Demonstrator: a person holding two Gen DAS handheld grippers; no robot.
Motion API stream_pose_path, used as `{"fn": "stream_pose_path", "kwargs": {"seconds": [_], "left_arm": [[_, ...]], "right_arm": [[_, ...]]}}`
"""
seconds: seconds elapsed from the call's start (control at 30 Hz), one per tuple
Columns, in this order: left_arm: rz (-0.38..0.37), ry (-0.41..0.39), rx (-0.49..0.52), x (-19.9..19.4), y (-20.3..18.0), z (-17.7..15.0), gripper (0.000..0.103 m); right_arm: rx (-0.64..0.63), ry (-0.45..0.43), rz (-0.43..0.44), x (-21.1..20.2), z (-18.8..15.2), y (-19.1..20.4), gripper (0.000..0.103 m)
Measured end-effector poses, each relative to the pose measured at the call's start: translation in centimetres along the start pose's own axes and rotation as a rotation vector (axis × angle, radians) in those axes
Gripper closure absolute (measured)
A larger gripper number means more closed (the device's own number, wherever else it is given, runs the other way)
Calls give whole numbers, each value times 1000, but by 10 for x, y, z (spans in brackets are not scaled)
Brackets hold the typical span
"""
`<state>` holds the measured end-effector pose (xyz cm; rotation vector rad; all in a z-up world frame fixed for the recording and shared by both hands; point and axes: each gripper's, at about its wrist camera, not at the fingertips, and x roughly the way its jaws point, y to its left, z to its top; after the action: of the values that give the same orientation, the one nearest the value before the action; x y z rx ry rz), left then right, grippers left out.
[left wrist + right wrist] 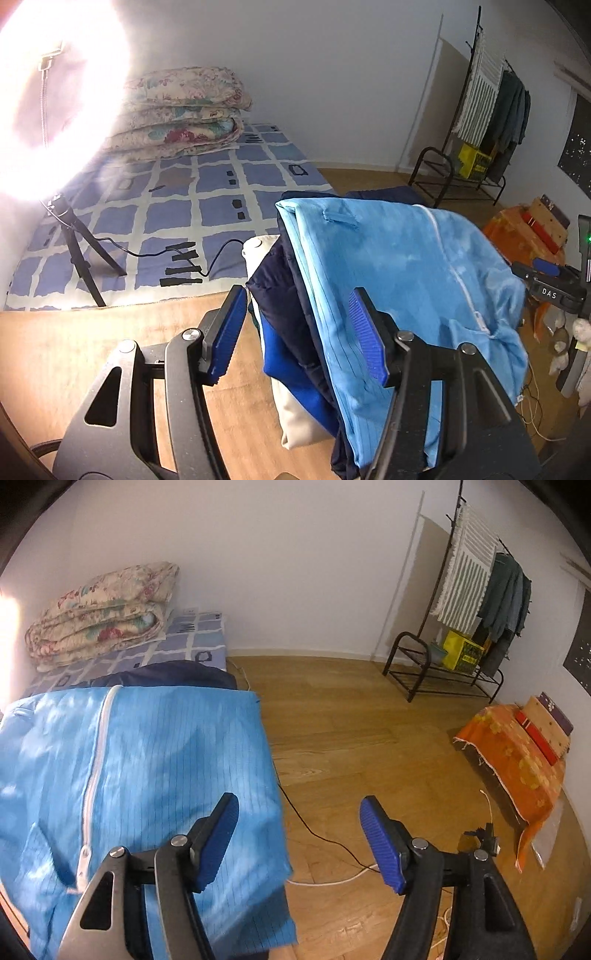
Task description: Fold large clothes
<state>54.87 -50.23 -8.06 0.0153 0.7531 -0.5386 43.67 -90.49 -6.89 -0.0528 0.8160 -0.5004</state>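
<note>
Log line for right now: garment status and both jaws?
light blue garment: folded, top of stack | left gripper: jaws open, empty | right gripper: jaws open, empty

- top garment (406, 258) on the pile is light blue with thin dark pinstripes and a white zipper (96, 753)
- under it there's a navy layer (291, 295), a royal blue one (291, 365) and something cream (295, 424)
- gripper pads (218, 842) are ribbed bright blue on black frames
- bed sheet (207, 199) is blue squares on a pale grid with little black marks
- folded quilt (184, 110) is cream floral, with red and teal bits
- floor (351, 738) is honey-coloured wood
- cloth (513, 753) on the low stand is orange with yellow flowers
- towel (465, 579) on the black rack is green and white striped, next to a yellow box (461, 650)
</note>
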Motion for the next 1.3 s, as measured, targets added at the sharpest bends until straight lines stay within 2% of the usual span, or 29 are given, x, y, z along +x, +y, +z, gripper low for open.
{"fn": "stream_pose_path", "kwargs": {"seconds": [0.17, 0.37, 0.57, 0.63, 0.7, 0.9, 1.1, 1.2, 1.3], "left_arm": [[-16, -33, 22, -36, -8, -9, 44], [-46, -90, 66, -104, -23, -35, 44], [-61, -123, 94, -205, -29, -79, 44], [-69, -129, 99, -241, -29, -94, 40], [-66, -146, 112, -276, -28, -109, 32], [-59, -180, 146, -363, -25, -154, 26], [-64, -182, 147, -417, -20, -202, 21], [-49, -190, 153, -433, -20, -224, 17], [-46, -187, 141, -442, -17, -240, 12]], "right_arm": [[32, -24, 20, -31, -10, -9, 33], [48, -60, 46, -86, -31, -11, 33], [88, -122, 100, -172, -54, -8, 31], [100, -136, 132, -204, -64, -4, 31], [93, -162, 158, -239, -75, 4, 31], [57, -199, 166, -315, -114, 28, 26], [65, -215, 217, -360, -157, 45, 24], [48, -232, 226, -377, -179, 60, 23], [28, -255, 241, -392, -199, 74, 17]]}}
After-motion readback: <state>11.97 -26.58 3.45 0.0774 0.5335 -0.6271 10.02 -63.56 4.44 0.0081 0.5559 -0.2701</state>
